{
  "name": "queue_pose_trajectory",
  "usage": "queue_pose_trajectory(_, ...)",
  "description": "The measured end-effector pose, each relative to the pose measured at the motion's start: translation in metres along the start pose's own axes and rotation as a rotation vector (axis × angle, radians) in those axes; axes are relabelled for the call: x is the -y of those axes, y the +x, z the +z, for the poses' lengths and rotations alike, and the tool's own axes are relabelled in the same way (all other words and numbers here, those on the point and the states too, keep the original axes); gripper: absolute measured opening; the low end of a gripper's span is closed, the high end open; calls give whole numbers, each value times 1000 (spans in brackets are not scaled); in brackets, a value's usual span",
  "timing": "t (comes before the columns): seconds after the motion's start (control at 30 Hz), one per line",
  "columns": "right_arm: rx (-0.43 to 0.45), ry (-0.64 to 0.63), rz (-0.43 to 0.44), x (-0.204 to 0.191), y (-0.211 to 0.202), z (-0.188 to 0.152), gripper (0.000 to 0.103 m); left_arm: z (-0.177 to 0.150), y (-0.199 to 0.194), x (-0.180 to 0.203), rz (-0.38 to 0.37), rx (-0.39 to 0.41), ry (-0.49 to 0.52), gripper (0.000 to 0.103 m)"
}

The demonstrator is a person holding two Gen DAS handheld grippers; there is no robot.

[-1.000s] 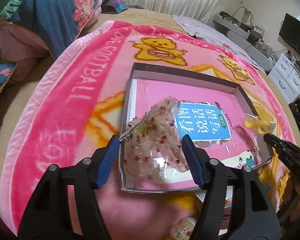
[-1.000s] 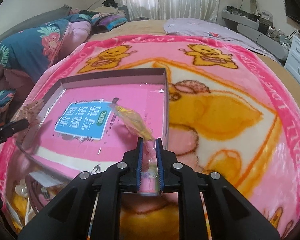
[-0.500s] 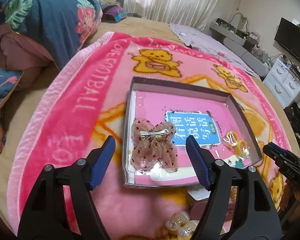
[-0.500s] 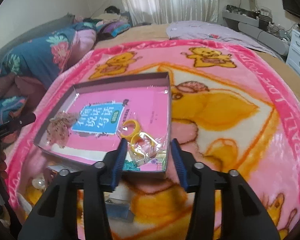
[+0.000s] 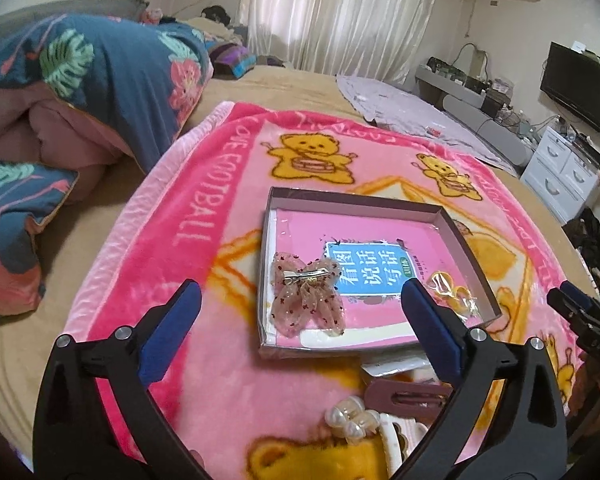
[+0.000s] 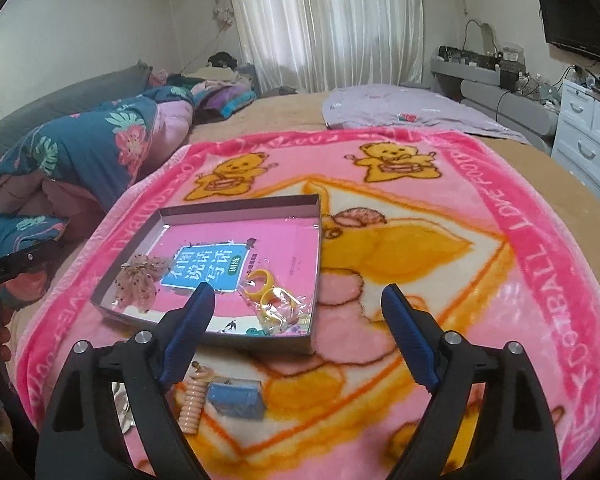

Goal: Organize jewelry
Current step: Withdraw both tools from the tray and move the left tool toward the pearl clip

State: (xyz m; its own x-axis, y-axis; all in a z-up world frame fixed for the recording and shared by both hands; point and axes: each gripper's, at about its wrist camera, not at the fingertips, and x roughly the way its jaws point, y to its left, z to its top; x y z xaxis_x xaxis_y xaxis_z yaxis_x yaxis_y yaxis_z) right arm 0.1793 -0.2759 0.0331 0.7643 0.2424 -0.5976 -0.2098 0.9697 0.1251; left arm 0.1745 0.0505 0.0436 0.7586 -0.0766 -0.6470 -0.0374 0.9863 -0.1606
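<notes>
**Two pieces in the box, more waiting on the blanket**

Left wrist view: the left hand-held gripper point(image 5: 300, 312) stands wide, its jaws just opened, nothing between them. One pink bow clip point(image 5: 306, 294) lies in the near left of the box point(image 5: 356, 200); one bag of yellow rings point(image 5: 452, 294) lies at its right. Nearer, on the blanket point(image 5: 188, 216), wait one pearl clip point(image 5: 352, 420) and one mauve clip point(image 5: 404, 394).

Right wrist view: the right hand-held gripper point(image 6: 296, 312) is also wide, just opened and empty. Near the box lie one coiled tie point(image 6: 192, 404) and one blue pouch point(image 6: 236, 400).

The drop-off step looks finished; the next move calls for reaching back to a loose piece and closing on it.
</notes>
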Motion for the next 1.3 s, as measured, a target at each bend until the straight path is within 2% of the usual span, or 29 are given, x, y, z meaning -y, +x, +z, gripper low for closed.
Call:
queue_pose_trajectory(0.17, 15, 6, 13, 0, -17, -3, 84, -7, -15, 8, -1, 22, 21, 94)
queue_pose_trajectory(0.67, 10, -40, 44, -18, -46, -19, 85, -35, -42, 14, -11, 13, 39, 94)
queue_pose_trajectory(1.3, -44, -119, 82, -39, -55, -48, 85, -75, -47, 12, -17, -73, 87, 93)
